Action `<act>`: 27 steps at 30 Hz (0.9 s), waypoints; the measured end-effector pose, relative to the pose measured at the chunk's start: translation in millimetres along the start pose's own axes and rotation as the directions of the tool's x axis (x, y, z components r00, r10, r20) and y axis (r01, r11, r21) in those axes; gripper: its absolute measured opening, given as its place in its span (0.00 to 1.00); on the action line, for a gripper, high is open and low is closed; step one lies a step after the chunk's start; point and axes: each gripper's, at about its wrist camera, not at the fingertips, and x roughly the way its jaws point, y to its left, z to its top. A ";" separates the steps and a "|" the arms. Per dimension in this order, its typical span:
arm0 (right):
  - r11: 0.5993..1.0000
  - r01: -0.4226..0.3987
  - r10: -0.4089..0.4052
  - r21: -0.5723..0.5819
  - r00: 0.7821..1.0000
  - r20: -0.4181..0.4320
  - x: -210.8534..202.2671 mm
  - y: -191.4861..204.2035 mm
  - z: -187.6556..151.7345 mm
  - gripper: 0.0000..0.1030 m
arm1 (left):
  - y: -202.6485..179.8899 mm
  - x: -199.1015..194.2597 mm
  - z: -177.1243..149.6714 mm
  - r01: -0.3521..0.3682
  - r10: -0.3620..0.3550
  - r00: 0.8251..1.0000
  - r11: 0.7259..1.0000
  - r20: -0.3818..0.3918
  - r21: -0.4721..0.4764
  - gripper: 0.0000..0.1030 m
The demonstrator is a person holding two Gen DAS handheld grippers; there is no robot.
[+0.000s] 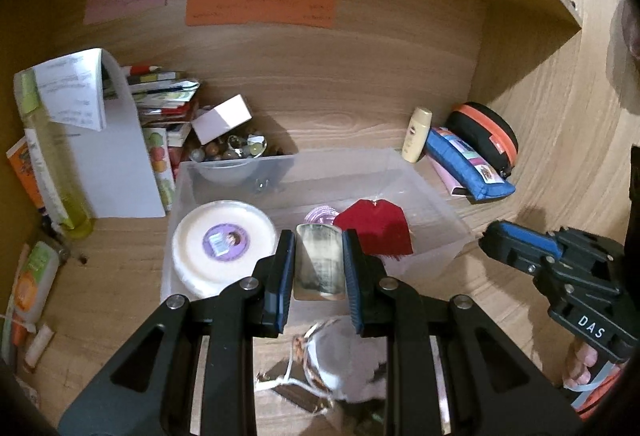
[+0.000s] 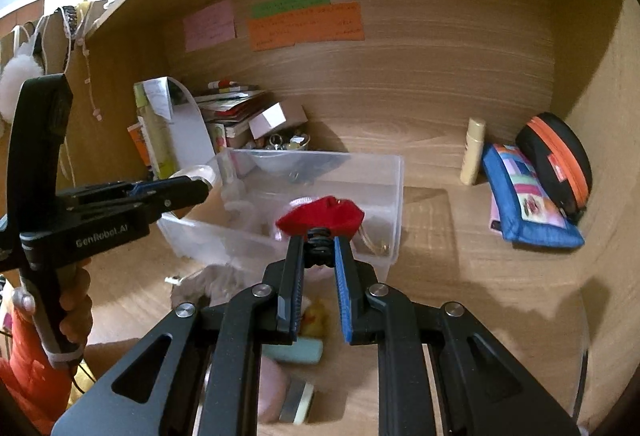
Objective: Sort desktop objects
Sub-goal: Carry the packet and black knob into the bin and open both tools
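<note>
A wooden desk (image 1: 400,116) sits in a wood-walled alcove, with pink, green and orange notes (image 1: 260,6) stuck on the back wall. From the left: papers and books (image 1: 120,140), a clear bin (image 1: 432,196) mid-desk, then a bottle (image 1: 418,134), blue pouch (image 1: 468,164) and black case (image 1: 486,134). The left gripper (image 1: 319,260) is clenched on a small metallic tin (image 1: 320,264) above the bin's near edge. The right gripper (image 2: 318,248) is clamped on a black coiled piece under a red cloth thing (image 2: 320,216), over the bin. Only the right view shows the items (image 2: 296,352) on the near desk; only the left shows the white round box (image 1: 224,240) clearly.
</note>
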 end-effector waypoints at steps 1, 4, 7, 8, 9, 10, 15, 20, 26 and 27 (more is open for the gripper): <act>1.000 -0.001 0.001 0.000 1.000 -0.001 2.5 -0.6 2.1 0.13 | -0.1 4.1 1.1 0.004 -0.004 1.000 1.000 -0.009 0.001 0.22; 1.000 -0.003 0.003 0.004 1.000 -0.008 13.3 -3.8 8.7 0.13 | -0.5 18.6 3.4 0.012 -0.012 0.999 1.000 -0.041 0.002 0.22; 1.000 0.001 -0.001 0.007 1.000 -0.022 26.4 -5.9 13.1 0.13 | -1.0 29.2 4.2 0.015 -0.015 0.998 1.000 -0.057 0.004 0.22; 1.000 0.000 0.001 0.007 1.000 -0.028 30.6 -6.4 13.7 0.13 | -1.4 32.7 4.4 0.016 -0.016 0.998 1.000 -0.063 0.006 0.22; 1.000 0.001 0.000 0.009 0.999 -0.036 34.9 -7.0 13.7 0.13 | -2.4 34.6 4.5 0.016 -0.015 0.998 1.000 -0.064 0.010 0.22; 1.000 0.002 -0.002 0.010 0.999 -0.043 38.9 -7.2 13.4 0.13 | -3.7 36.1 4.7 0.012 -0.011 0.998 1.000 -0.064 0.016 0.22; 1.000 0.007 -0.006 0.005 0.998 -0.068 52.8 -7.0 11.1 0.13 | -10.1 40.7 3.7 -0.001 0.004 0.998 0.998 -0.061 0.055 0.22; 1.000 0.027 -0.027 -0.005 0.996 -0.089 61.2 -5.3 9.2 0.13 | -14.7 43.2 3.0 -0.021 0.026 0.998 0.996 -0.056 0.083 0.23; 0.998 0.048 -0.051 -0.037 0.995 -0.088 60.9 3.1 7.2 0.13 | -15.6 43.1 3.3 -0.021 0.026 0.998 0.996 -0.063 0.086 0.28; 0.998 0.051 -0.054 -0.041 0.995 -0.087 60.8 4.2 7.2 0.13 | -15.4 42.1 3.3 -0.015 0.021 0.998 0.996 -0.064 0.084 0.28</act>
